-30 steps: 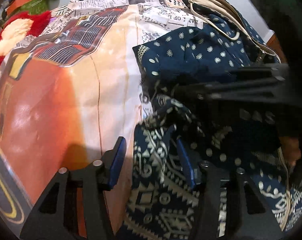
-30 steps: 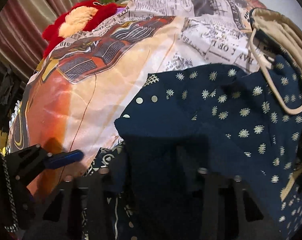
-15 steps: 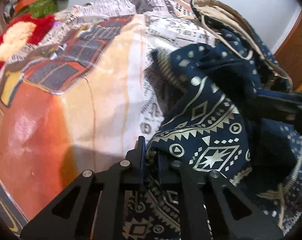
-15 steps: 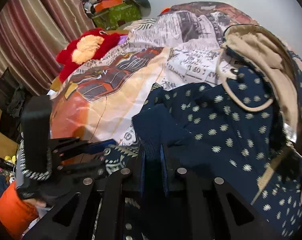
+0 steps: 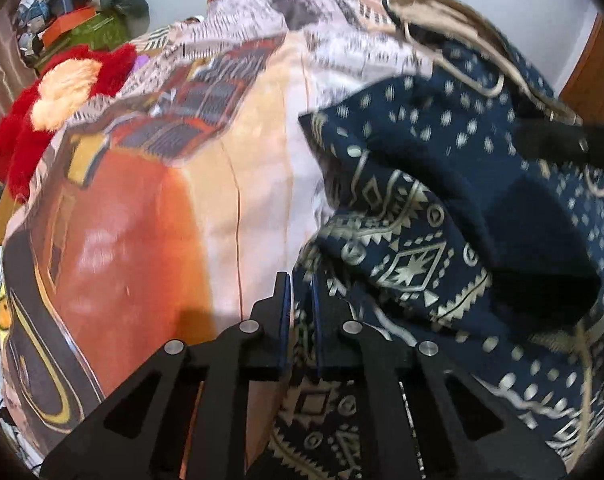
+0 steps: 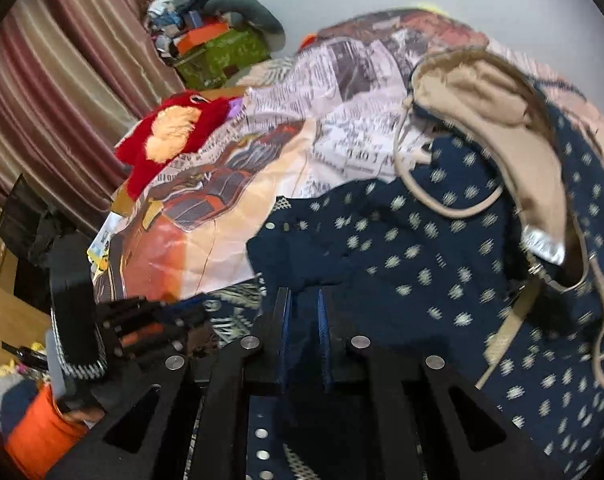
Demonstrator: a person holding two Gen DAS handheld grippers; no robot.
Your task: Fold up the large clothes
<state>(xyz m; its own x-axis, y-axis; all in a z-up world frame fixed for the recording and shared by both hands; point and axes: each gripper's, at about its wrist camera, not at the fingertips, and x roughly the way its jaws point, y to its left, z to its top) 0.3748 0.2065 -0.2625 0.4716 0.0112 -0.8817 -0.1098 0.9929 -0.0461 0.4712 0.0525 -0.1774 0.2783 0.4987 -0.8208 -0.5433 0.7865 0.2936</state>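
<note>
Lying bunched on the right side of the bed, the navy garment (image 5: 442, 216) shows pale dots on its upper folds and a geometric border print lower down; its beige lining (image 6: 498, 120) and a beige drawstring loop (image 6: 454, 210) face up at the far end. We see our left gripper (image 5: 299, 300) with its jaws clamped on an edge of the border-print cloth, nearly together with only fabric between them. Our right gripper (image 6: 304, 312) has its jaws pinched on a dark fold of the dotted part, and from the left wrist view it appears as a blurred black bar at the right (image 5: 558, 144). From the right wrist view the left gripper sits low at the left, just beside the garment's edge (image 6: 141, 328). Under the garment spreads a bedsheet (image 5: 149, 208) printed with an orange car and newspaper text. A red plush toy (image 6: 173, 140) rests at the sheet's far left edge, striped curtains (image 6: 61, 80) hang behind, and a green box (image 6: 225, 56) stands among clutter by the wall.
</note>
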